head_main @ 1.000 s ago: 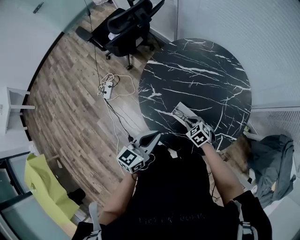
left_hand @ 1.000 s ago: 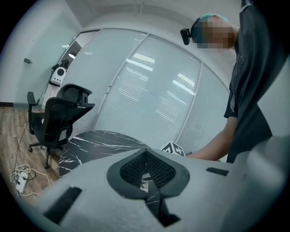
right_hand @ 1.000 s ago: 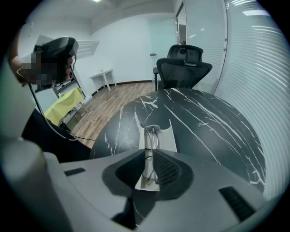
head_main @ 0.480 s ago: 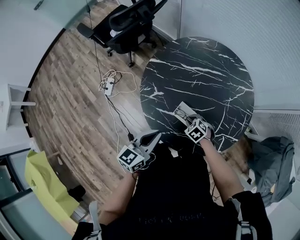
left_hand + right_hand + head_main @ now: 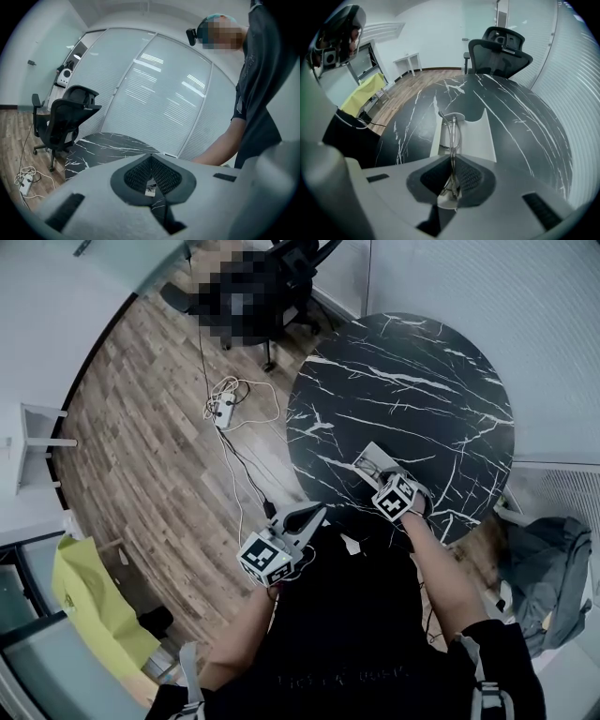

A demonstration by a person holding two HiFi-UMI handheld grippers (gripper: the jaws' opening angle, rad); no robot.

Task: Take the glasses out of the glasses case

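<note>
A white open glasses case (image 5: pixel 483 136) lies on the near edge of the round black marble table (image 5: pixel 525 122). Thin metal-framed glasses (image 5: pixel 453 133) stand on edge over the case's left half, and my right gripper (image 5: pixel 452 161) is shut on their near end. In the head view the case (image 5: pixel 376 455) shows just beyond the right gripper (image 5: pixel 382 480). My left gripper (image 5: pixel 314 514) hangs off the table's left side by the person's body. In its own view the left gripper (image 5: pixel 151 161) has its jaws together with nothing between the pads.
A black office chair (image 5: pixel 500 47) stands beyond the table's far side. A power strip with cables (image 5: pixel 223 409) lies on the wooden floor to the left. Grey cloth (image 5: pixel 553 563) sits at the right. A frosted glass wall (image 5: pixel 154 93) runs behind the table.
The head view has drifted slightly. Both grippers keep their places relative to the table and the case.
</note>
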